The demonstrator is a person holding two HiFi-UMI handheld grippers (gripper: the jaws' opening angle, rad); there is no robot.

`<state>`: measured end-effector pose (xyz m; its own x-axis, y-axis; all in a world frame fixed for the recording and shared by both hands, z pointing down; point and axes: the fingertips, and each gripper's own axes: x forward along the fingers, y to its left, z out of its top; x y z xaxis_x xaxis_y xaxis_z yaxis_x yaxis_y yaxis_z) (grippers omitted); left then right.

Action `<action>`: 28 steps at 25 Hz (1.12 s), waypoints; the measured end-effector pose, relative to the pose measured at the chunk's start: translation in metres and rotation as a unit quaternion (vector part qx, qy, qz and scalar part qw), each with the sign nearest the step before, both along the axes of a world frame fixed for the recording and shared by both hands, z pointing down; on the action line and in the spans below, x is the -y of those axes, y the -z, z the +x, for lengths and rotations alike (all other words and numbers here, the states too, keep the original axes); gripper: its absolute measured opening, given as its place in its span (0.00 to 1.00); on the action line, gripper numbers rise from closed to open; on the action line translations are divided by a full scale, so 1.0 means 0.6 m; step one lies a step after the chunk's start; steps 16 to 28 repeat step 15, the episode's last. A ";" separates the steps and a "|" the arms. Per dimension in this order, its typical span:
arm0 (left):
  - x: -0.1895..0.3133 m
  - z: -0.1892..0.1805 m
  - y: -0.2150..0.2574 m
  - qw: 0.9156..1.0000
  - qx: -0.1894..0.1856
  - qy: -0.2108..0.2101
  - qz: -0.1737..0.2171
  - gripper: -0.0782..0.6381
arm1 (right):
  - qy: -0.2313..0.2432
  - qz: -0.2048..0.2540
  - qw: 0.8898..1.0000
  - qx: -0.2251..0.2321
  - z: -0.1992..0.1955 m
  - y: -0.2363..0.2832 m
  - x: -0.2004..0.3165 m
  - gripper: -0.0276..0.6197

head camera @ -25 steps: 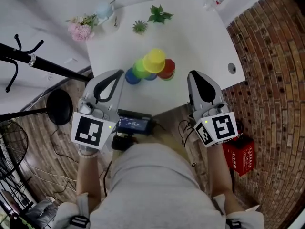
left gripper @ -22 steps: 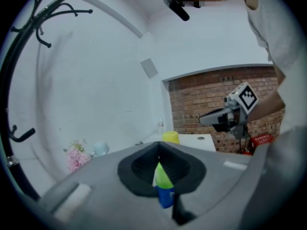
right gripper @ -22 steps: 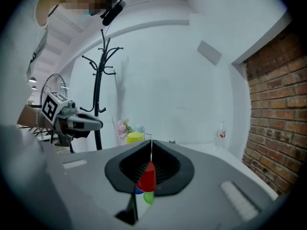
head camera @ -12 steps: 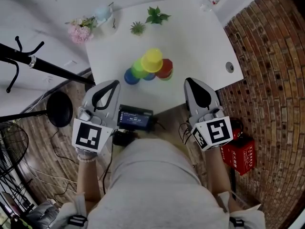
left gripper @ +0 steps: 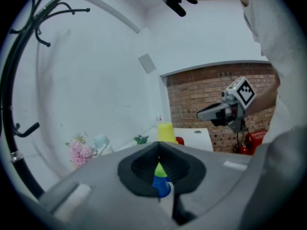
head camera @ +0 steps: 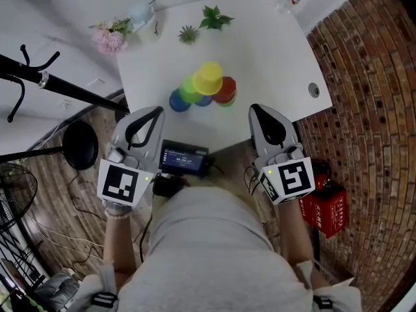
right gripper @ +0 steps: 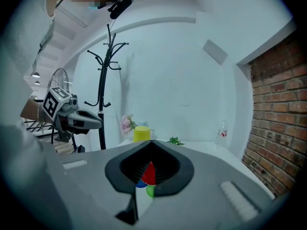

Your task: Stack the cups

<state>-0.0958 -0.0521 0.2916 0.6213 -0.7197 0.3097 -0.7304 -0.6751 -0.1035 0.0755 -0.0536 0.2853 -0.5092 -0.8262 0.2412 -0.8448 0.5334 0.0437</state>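
The stack looks finished to me. The yellow cup (head camera: 209,78) sits upside down on top of the cluster, with the green cup (head camera: 190,91), blue cup (head camera: 178,102) and red cup (head camera: 226,91) packed under it, mid-desk (head camera: 266,51). I see no loose cup left. Both grippers are pressed together with nothing in them: the left gripper (head camera: 153,111) and right gripper (head camera: 257,110) hang at the near desk edge, well apart from the cups. Compared with a second ago, the left gripper has backed off slightly toward me, while the right has barely shifted. The cups stand as they did.
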 end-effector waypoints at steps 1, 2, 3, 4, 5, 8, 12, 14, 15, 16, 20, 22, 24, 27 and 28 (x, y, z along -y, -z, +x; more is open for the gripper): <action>0.000 0.001 -0.002 1.000 -0.001 -0.001 -0.001 0.10 | -0.001 -0.001 1.000 0.001 0.000 -0.001 0.001 0.05; 0.001 0.002 -0.003 1.000 -0.002 -0.001 -0.001 0.10 | -0.002 -0.001 1.000 0.001 0.000 -0.002 0.001 0.05; 0.001 0.004 -0.003 1.000 -0.003 -0.001 -0.001 0.10 | -0.003 -0.002 1.000 0.002 0.001 -0.003 0.001 0.05; 0.001 0.005 -0.002 1.000 -0.005 0.000 -0.001 0.10 | -0.004 -0.002 1.000 0.003 0.001 -0.003 0.001 0.05; 0.001 0.007 -0.001 1.000 -0.006 0.002 -0.001 0.10 | -0.005 -0.002 1.000 0.004 0.002 -0.002 0.001 0.05; 0.000 0.012 0.001 1.000 -0.009 0.002 -0.001 0.10 | -0.006 -0.002 1.000 0.006 0.004 -0.002 0.000 0.05; -0.002 0.016 -0.001 1.000 -0.010 0.000 -0.004 0.10 | -0.011 -0.003 1.000 0.011 0.009 -0.003 0.003 0.05; -0.001 0.017 -0.003 1.000 -0.012 0.000 -0.005 0.10 | -0.013 -0.003 1.000 0.011 0.011 -0.003 0.005 0.05; 0.000 0.017 -0.004 1.000 -0.012 0.000 -0.005 0.10 | -0.014 -0.002 1.000 0.011 0.012 -0.004 0.007 0.05; 0.000 0.017 -0.004 1.000 -0.012 0.000 -0.005 0.10 | -0.014 -0.002 1.000 0.011 0.012 -0.004 0.007 0.05; 0.000 0.017 -0.004 1.000 -0.012 0.000 -0.005 0.10 | -0.014 -0.002 1.000 0.011 0.012 -0.004 0.007 0.05; 0.000 0.017 -0.004 1.000 -0.012 0.000 -0.005 0.10 | -0.014 -0.002 1.000 0.011 0.012 -0.004 0.007 0.05; 0.000 0.017 -0.004 1.000 -0.012 0.000 -0.005 0.10 | -0.014 -0.002 1.000 0.011 0.012 -0.004 0.007 0.05; 0.000 0.017 -0.004 1.000 -0.012 0.000 -0.005 0.10 | -0.014 -0.002 1.000 0.011 0.012 -0.004 0.007 0.05; 0.000 0.017 -0.004 1.000 -0.012 0.000 -0.005 0.10 | -0.014 -0.002 1.000 0.011 0.012 -0.004 0.007 0.05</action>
